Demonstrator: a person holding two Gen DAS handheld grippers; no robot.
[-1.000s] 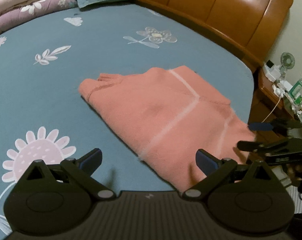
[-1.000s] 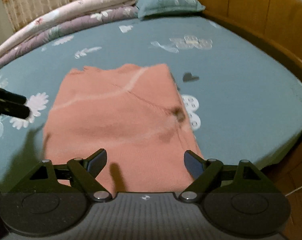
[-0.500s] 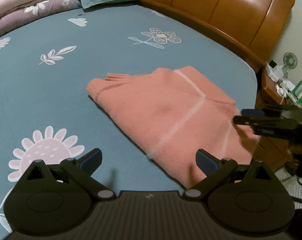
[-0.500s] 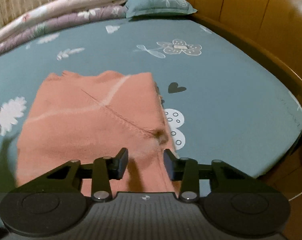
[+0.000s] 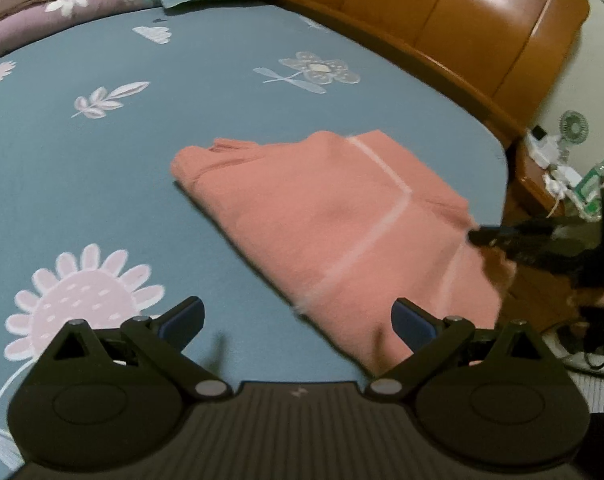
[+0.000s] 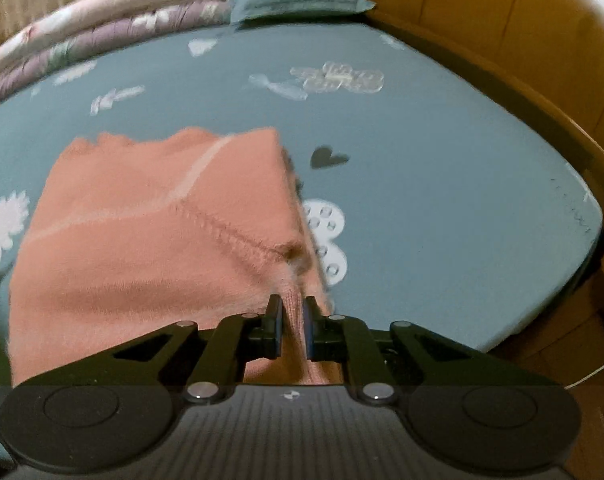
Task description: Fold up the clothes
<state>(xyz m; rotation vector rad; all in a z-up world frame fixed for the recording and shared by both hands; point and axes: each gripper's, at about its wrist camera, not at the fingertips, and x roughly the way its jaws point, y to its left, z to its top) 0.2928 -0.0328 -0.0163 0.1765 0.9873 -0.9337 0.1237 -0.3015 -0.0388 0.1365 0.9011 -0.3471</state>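
Right gripper [image 6: 292, 322]: jaws have just been closing, from wide apart a second ago to a narrow gap now, with a ridge of the pink sweater [image 6: 150, 240] pinched up between the pads at its near right edge. Left gripper [image 5: 298, 322]: jaws wide open as before, nothing between them, hovering over the blue bedsheet [image 5: 102, 184] just beside the sweater's near left edge. The sweater lies part-folded on the bed, toward the near corner, pale stripe uppermost. Judgement: one side is now secured for the next fold; the left side is not yet taken, so a lift now would likely drag the garment askew. Hard to read: both views are smeared by motion blur; the sweater's nearest hem is cut off behind the gripper bodies, so how many layers the right pads hold cannot be told. In the left view the right gripper shows only as a dark blurred shape at the sweater's edge.
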